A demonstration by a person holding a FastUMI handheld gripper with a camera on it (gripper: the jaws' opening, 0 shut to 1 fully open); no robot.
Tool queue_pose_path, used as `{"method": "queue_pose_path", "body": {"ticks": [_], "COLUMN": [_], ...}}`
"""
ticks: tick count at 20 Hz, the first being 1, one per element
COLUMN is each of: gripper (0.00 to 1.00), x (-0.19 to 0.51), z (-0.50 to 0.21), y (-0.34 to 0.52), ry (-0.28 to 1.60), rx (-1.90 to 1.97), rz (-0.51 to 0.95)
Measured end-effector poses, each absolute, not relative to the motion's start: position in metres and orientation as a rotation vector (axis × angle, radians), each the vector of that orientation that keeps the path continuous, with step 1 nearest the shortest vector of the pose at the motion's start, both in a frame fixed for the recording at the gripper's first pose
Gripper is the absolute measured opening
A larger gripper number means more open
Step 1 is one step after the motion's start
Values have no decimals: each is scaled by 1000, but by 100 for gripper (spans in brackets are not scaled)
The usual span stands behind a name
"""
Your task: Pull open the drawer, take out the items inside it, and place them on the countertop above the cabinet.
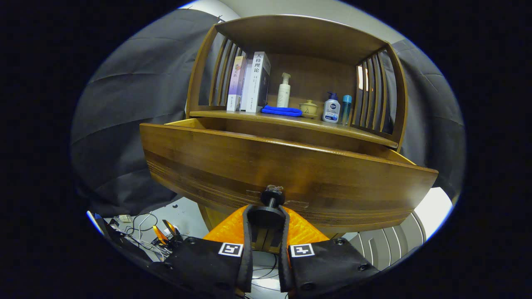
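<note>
The wooden drawer (286, 166) stands pulled out from the cabinet, its wide front panel facing me. A small dark knob (272, 198) sticks out of the panel's lower middle. My gripper (266, 216) is shut on that knob, both fingers pressing its disc from left and right. The drawer's inside is hidden behind the front panel. Above the drawer runs the cabinet's countertop (291, 120), a wooden shelf under an arched top.
On the countertop stand books (249, 83), a white pump bottle (284, 91), a folded blue cloth (282, 111), a small lidded pot (308, 109), a blue-capped lotion bottle (331, 109) and a slim teal bottle (346, 109). Cables (141, 232) lie on the floor at the lower left.
</note>
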State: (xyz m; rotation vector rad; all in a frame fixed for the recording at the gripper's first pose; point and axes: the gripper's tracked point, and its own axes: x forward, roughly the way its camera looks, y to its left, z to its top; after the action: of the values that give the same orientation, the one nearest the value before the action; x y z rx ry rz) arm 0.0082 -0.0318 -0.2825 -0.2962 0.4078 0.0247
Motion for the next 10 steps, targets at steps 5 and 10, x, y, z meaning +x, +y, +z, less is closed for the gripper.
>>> {"method": "queue_pose_path", "body": {"ticks": [5,10], "gripper": [27,43], "x": [-4,-7], "z": [-282,-285], "y": [-28,-31], "ry": [403,459], "rx": [-315,-259], "rz": [52,67]}}
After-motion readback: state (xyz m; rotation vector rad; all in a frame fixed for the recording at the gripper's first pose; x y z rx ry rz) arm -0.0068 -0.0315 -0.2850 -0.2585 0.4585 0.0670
